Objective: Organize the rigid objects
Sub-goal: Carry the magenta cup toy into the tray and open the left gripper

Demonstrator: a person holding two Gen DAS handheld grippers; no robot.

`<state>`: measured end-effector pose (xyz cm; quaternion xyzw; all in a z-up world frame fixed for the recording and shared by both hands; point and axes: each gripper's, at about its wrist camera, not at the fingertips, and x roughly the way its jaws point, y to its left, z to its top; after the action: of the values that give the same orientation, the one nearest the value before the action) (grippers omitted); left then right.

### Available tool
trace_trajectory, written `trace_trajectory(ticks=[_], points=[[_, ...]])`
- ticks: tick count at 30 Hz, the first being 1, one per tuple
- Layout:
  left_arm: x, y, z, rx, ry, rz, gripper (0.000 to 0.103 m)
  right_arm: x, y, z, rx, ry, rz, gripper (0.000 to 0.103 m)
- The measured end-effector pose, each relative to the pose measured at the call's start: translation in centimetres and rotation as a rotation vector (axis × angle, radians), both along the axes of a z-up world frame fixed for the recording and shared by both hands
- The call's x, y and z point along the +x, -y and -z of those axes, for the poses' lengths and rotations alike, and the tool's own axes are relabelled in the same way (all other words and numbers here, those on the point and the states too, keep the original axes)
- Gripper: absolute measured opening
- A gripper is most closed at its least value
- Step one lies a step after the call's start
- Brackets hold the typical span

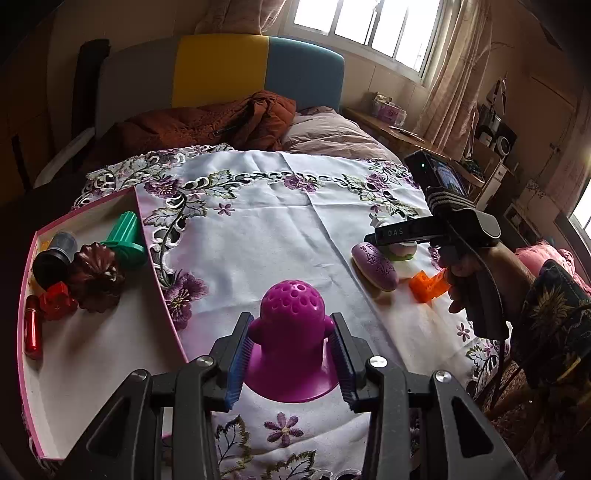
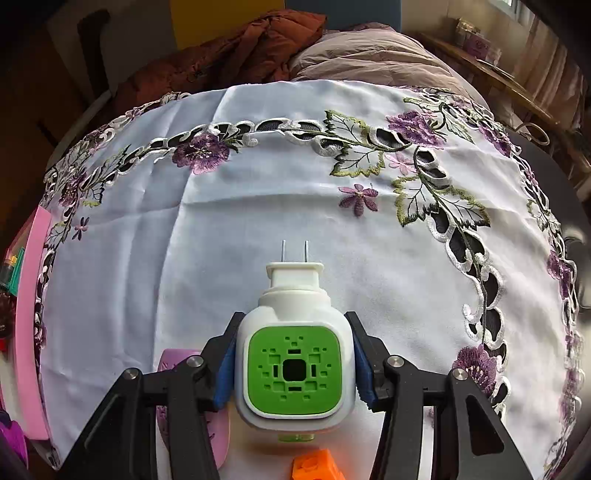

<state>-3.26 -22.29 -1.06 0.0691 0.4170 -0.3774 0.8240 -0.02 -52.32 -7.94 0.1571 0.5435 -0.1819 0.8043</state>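
Purple holder (image 1: 291, 339) btwn left hand-held gripper (image 1: 291, 354) pads

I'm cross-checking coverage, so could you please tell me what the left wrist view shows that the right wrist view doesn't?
Only the left wrist view shows the left gripper clamping the magenta holed toy. Only the right wrist view shows the white plug-in device's green face and prongs. Both show the lilac oval case, orange block, pink tray and embroidered cloth.

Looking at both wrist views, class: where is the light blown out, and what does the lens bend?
Left wrist view: the bright window is overexposed, corners dark. Right wrist view: the white embroidered tablecloth bulges into a dome from fisheye distortion, while the white-and-green plug-in device stays sharp.
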Motion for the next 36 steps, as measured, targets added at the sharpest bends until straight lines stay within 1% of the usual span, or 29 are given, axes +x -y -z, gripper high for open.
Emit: trace_trajectory(ticks=[4, 7, 9, 12, 17, 20, 23, 25, 30, 34, 36], points=[[0.6, -1.9, -0.6, -0.021, -0.011, -0.03, 0.041, 0.1, -0.1, 0.1, -0.008, -0.006, -0.008, 0.053], [1.5, -4.2, -1.0, -0.041, -0.023, -0.08, 0.041, 0.2, -0.5, 0.1, -0.037, -0.012, -0.025, 0.053], [2.5, -6.4, -1.0, -0.055, -0.041, -0.134, 0.041, 0.2, -0.7, 0.1, -0.047, -0.013, -0.029, 0.053], [3.9, -10.0, -0.7, -0.055, -0.054, -0.234, 0.041, 0.2, -1.0, 0.1, -0.055, -0.012, -0.033, 0.052], [5.8, -15.6, 1.1, -0.036, -0.098, -0.392, 0.041, 0.4, -1.1, 0.1, -0.067, -0.01, -0.046, 0.052], [6.4, -18.1, 2.0, -0.035, -0.122, -0.458, 0.041, 0.2, -1.3, 0.0, -0.074, -0.009, -0.054, 0.052], [6.8, -19.4, 2.6, -0.045, -0.151, -0.482, 0.041, 0.2, -1.6, 0.0, -0.079, -0.01, -0.059, 0.052], [7.0, -19.5, 3.0, -0.049, -0.168, -0.484, 0.041, 0.2, -1.6, 0.0, -0.08, -0.01, -0.06, 0.052], [6.9, -18.8, 3.7, -0.016, -0.174, -0.46, 0.041, 0.2, -1.5, 0.0, -0.08, -0.01, -0.06, 0.052], [6.7, -19.1, 3.6, 0.0, -0.164, -0.458, 0.041, 0.2, -1.5, 0.0, -0.081, -0.011, -0.06, 0.052], [7.0, -19.2, 3.9, 0.019, -0.175, -0.455, 0.041, 0.2, -1.6, 0.0, -0.085, -0.012, -0.063, 0.052]])
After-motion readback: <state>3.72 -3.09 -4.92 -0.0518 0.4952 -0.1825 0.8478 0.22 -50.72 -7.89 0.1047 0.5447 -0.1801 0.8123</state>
